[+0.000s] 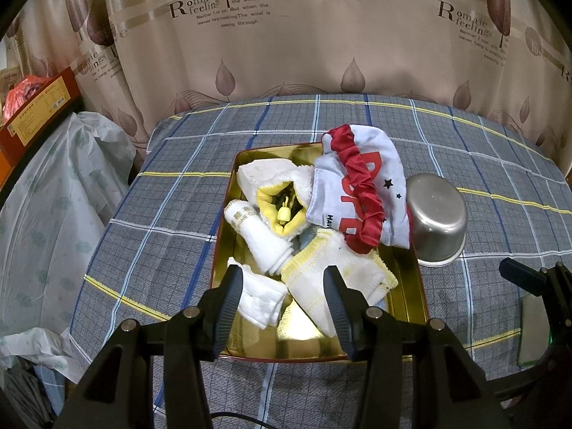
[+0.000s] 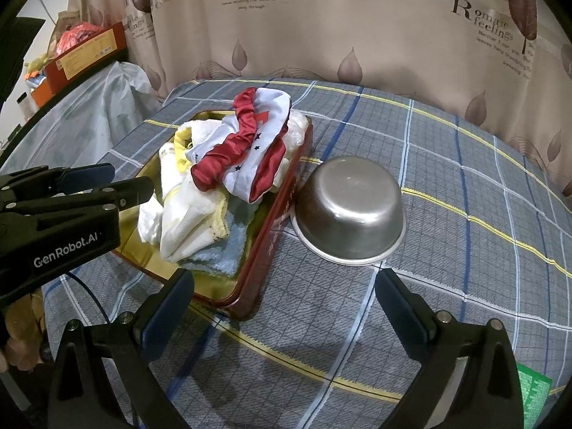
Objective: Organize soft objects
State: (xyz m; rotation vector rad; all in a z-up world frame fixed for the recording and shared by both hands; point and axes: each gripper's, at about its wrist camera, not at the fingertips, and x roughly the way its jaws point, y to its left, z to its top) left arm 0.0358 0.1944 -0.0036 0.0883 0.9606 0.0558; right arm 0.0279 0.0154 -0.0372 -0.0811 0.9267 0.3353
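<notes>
A leaf-printed curtain (image 1: 286,35) fills the upper frame behind a surface under a grey plaid cloth (image 1: 171,214). At centre, a gold tray (image 1: 407,286) holds piled towels (image 1: 332,275) and a red-and-white garment (image 1: 361,193); an upturned steel bowl (image 2: 350,211) sits beside it. The left hand-held gripper (image 1: 282,307) hovers half-open and empty over the tray; the right hand-held gripper (image 2: 282,307) stands wide, empty.

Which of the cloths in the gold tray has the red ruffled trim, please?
The white printed cloth heaped at the tray's far end, beside the upturned steel bowl. It alone carries red trim and red lettering; the others are plain white, yellow-edged or blue.
</notes>
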